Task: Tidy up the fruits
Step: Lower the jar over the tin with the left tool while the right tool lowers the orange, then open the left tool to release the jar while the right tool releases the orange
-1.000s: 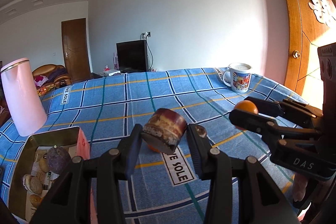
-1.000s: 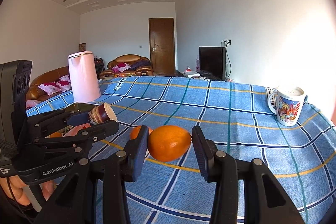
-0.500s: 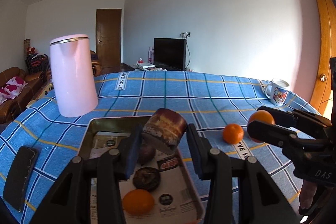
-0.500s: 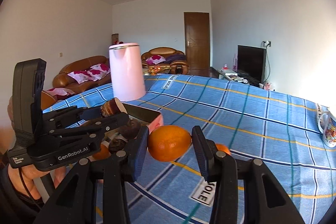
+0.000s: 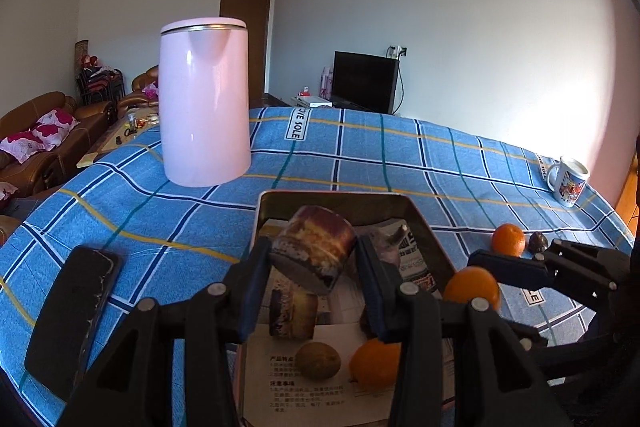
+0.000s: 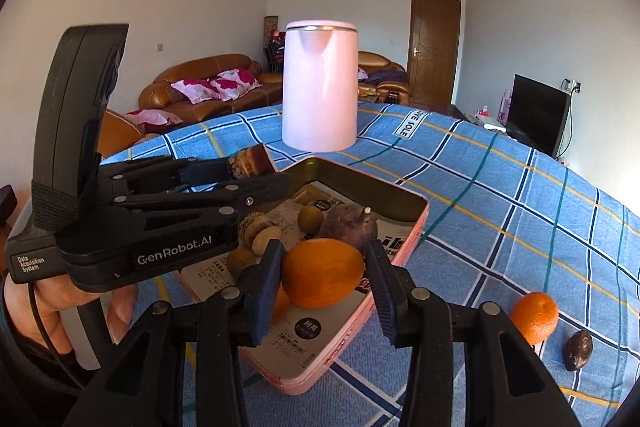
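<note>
Both pairs of fingers are pinching fruit over the tray [image 5: 420, 223]: our left gripper [image 5: 316, 279] clamps a short brown cut piece [image 5: 314, 251] by its curved sides, and our right gripper [image 6: 324, 283] squeezes an orange [image 6: 323, 279] across its middle. We cannot tell what fruit the brown piece is; its rind looks mottled and its cut face points down and toward us. Judging by its blocky shape, it should be stiff and light, and safe to hold on the rind. The orange looks firm but round and smooth, so it could roll out of a loose pinch, and a grip across the widest part suits it best. Below us, the paper-lined tray already holds another orange [image 5: 376, 363], a small brownish round fruit [image 5: 318, 361], a dark purple fruit [image 6: 348, 229] and a second brown piece [image 5: 294, 313]. Outside it, on the blue checked cloth [image 6: 520, 195], lie one more orange [image 6: 534, 317] and a small dark fruit [image 6: 578, 349], near each other. A pink kettle [image 5: 204, 103] stands beyond the tray, a phone [image 5: 68, 315] to its left, a mug [image 5: 568, 181] far right.
</note>
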### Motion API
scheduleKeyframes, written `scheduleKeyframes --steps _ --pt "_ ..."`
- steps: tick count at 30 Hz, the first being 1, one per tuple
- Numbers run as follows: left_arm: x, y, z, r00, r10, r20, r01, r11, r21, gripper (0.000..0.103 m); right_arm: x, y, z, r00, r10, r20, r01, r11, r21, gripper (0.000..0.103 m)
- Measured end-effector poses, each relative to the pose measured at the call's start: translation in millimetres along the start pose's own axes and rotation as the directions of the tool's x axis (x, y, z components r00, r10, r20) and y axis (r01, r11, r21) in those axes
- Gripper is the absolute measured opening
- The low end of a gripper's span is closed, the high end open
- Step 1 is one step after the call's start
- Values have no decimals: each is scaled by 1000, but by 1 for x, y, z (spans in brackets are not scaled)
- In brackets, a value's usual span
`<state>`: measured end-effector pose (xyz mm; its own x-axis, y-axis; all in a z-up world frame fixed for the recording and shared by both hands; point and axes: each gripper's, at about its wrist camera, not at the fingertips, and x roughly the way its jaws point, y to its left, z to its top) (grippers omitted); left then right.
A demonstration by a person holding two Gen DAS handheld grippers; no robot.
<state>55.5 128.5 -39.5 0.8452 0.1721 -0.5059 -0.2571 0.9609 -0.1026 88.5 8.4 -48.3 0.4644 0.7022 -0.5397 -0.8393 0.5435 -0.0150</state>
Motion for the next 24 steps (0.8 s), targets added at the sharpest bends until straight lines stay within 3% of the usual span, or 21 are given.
scheduleKeyframes --steps 8,13,15,17,20,24 --pt "10 3 -6 999 -5 -43 5 1000 -1 45 25 5 -6 994 3 -112 -5 1000 -17 45" --pt "5 -2 -4 1000 -10 -27 10 1000 -3 47 16 8 -3 996 1 -87 -3 1000 -22 48" --pt "-1 -8 0 1000 -15 -8 15 1000 5 55 2 3 -4 999 -10 -53 8 1000 -24 51" --pt "-7 -18 4 999 -28 17 27 999 17 62 -14 -8 -7 999 -48 -24 47 998 -33 55" --pt "-12 -38 10 997 -69 24 68 997 47 62 -35 -41 -16 987 -162 -13 162 986 -26 63" --pt "-11 -76 15 993 -116 22 112 987 118 63 -58 -107 -29 942 -334 -41 336 936 103 64"
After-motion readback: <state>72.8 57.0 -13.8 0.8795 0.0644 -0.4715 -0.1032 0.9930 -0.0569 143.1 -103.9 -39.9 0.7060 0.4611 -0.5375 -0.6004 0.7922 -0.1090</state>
